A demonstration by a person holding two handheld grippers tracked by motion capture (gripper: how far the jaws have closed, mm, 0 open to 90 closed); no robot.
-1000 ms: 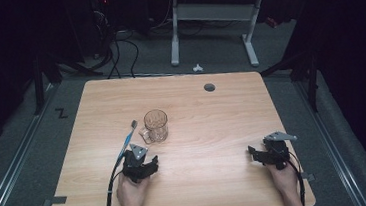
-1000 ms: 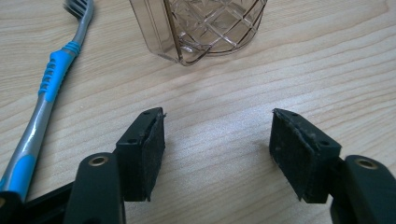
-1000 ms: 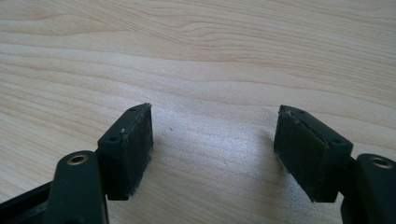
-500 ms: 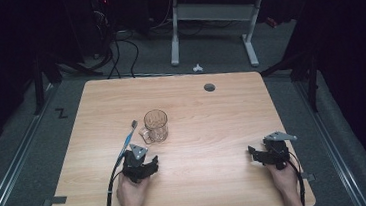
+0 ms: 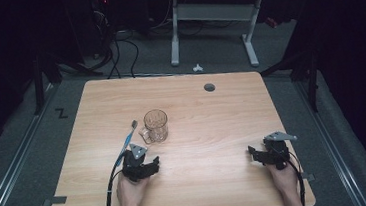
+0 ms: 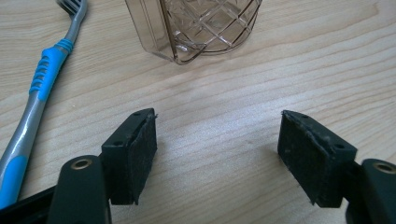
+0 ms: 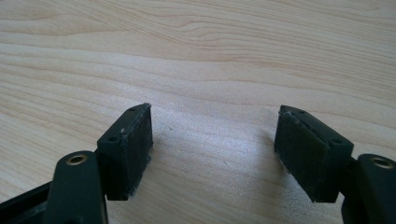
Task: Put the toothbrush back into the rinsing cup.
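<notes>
Left hand-held gripper [image 6: 217,140], jaws apart and empty, near glass mug [image 6: 196,28] just ahead.

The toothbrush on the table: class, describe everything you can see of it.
The toothbrush looks like plastic, with a silver-grey handle, blue ribbed grip patches and a bristled head at its far end. It lies flat on the wooden table, left of the glass mug and apart from it, ahead of the open left gripper. Nothing grips it.
</notes>
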